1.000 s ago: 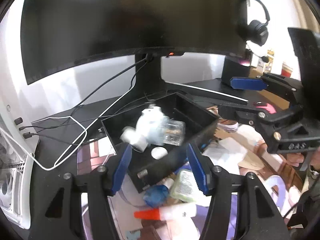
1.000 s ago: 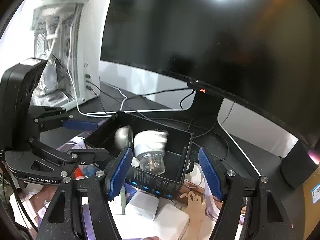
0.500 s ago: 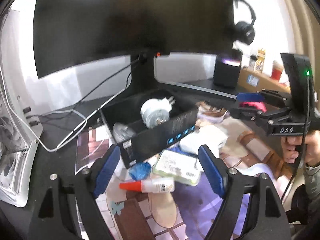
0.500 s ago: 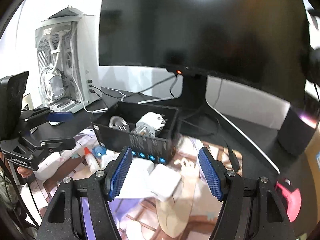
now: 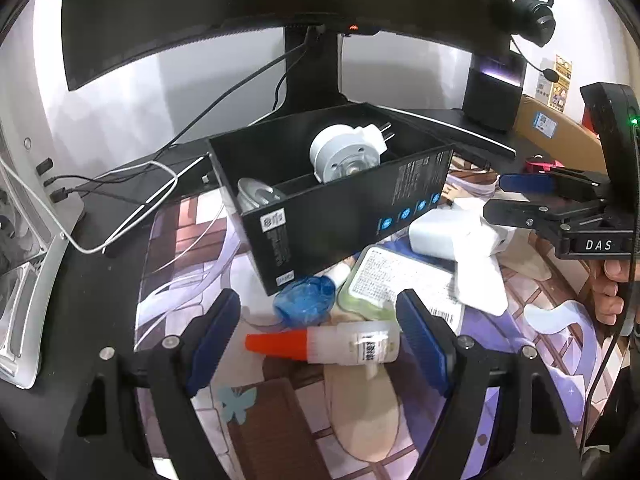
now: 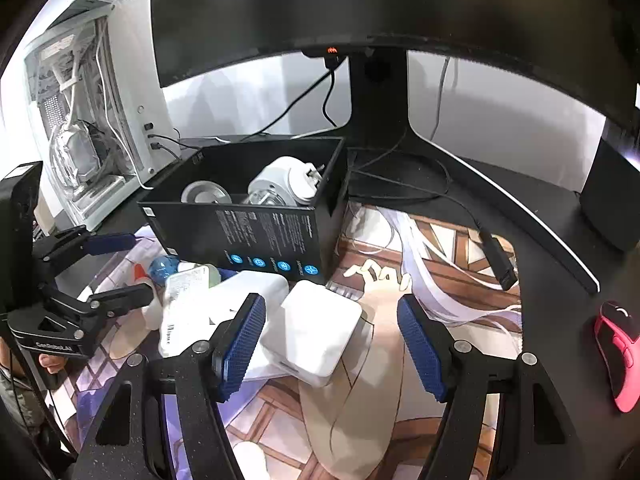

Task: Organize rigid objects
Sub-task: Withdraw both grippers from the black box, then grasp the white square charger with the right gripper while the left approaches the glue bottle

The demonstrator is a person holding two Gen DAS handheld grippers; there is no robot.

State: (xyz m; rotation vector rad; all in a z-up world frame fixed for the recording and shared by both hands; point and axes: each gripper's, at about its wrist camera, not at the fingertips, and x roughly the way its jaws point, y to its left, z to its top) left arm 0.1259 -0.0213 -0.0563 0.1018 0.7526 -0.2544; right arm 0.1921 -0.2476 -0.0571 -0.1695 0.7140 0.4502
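Both grippers pulled back from the box (image 5: 336, 204) since a second ago. Left view: left gripper (image 5: 320, 344) spread, empty, glue bottle (image 5: 328, 346) lying between its tips, just in front of the box. I'd close on the bottle body, not the orange cap. Right view: right gripper (image 6: 332, 344) spread, empty, over white charger (image 6: 320, 328), in front of the box. Printed mat (image 6: 440, 264) on black desk, monitor (image 6: 360, 8) behind the box.
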